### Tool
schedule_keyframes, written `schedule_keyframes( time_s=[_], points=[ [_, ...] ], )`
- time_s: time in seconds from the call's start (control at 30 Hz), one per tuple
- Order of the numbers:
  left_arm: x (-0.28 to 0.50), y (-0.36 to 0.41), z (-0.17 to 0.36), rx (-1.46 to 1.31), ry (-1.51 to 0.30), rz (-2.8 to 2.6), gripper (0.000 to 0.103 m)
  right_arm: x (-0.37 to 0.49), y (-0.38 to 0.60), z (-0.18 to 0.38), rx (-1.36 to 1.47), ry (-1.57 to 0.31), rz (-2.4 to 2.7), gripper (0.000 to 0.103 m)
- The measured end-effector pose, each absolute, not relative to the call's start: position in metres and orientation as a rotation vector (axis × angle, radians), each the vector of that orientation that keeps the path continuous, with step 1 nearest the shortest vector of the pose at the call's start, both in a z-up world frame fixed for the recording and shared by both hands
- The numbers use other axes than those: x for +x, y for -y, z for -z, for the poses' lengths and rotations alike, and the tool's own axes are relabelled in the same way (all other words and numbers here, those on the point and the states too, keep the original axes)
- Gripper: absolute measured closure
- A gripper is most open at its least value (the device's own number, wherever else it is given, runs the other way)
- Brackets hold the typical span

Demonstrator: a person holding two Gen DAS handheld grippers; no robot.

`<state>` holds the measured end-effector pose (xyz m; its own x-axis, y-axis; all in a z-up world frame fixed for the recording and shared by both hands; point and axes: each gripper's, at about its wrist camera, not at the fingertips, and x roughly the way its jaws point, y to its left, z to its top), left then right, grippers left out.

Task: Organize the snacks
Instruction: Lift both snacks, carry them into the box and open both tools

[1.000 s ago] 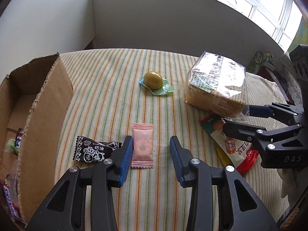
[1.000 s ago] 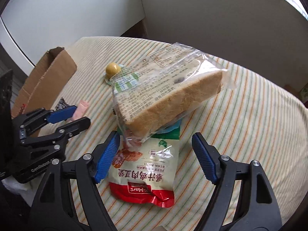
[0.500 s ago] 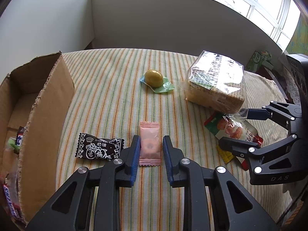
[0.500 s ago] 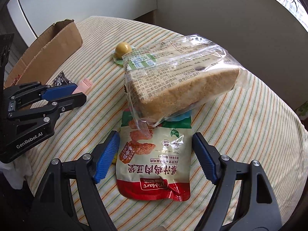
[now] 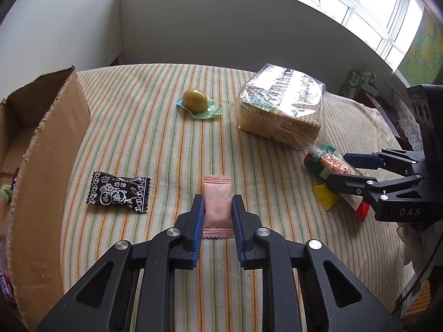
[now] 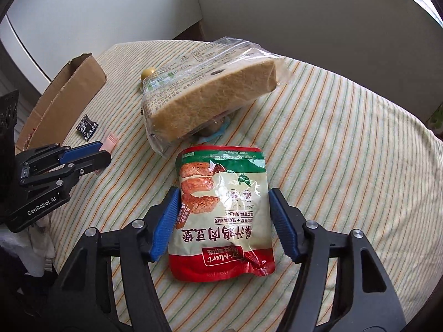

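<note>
My left gripper [image 5: 218, 207] is shut on a small pink candy packet [image 5: 217, 193] that lies on the striped tablecloth. My right gripper [image 6: 224, 202] has its blue pads against both sides of a red, white and green snack pouch [image 6: 221, 215], which is tilted up off the cloth. The same pouch shows in the left wrist view [image 5: 332, 166] between the right gripper's fingers [image 5: 349, 185]. A black candy wrapper [image 5: 119, 195] lies left of the pink packet. A yellow-green sweet in a clear green wrapper [image 5: 195, 101] lies further back.
An open cardboard box [image 5: 41, 166] with some snacks inside stands at the left edge. A bagged loaf of sliced bread [image 6: 210, 94] lies behind the pouch. A small yellow packet [image 5: 325, 199] lies under the right gripper. The table edge is close on the right.
My left gripper closed from wide open onto the pink packet. My right gripper narrowed onto the pouch and drew it out from under the bread bag, tilting it up.
</note>
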<state>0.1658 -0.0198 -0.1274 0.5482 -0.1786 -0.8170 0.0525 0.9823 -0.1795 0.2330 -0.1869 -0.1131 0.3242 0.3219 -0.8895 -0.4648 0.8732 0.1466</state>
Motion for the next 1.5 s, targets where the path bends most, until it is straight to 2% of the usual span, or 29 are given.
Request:
schedule_keyframes(
  time_s=[0.27, 0.77, 1.1, 1.5],
  points=[
    [0.147, 0.026, 0.124, -0.169, -0.977, 0.182, 0.085, 0.211, 0.215, 0.109, -0.033, -1.096, -0.466, 0.036],
    [0.112, 0.027, 0.09, -0.185, -0.9, 0.226, 0.085, 0.159, 0.187, 0.059, -0.15, -0.949, -0.444, 0.037],
    [0.087, -0.027, 0.052, -0.21, -0.804, 0.156, 0.085, 0.154, 0.133, 0.021, -0.159, -0.885, -0.549, 0.037],
    [0.066, -0.114, 0.05, -0.256, -0.782, -0.002, 0.085, 0.174, 0.029, 0.005, -0.203, -0.866, -0.695, 0.036]
  ],
)
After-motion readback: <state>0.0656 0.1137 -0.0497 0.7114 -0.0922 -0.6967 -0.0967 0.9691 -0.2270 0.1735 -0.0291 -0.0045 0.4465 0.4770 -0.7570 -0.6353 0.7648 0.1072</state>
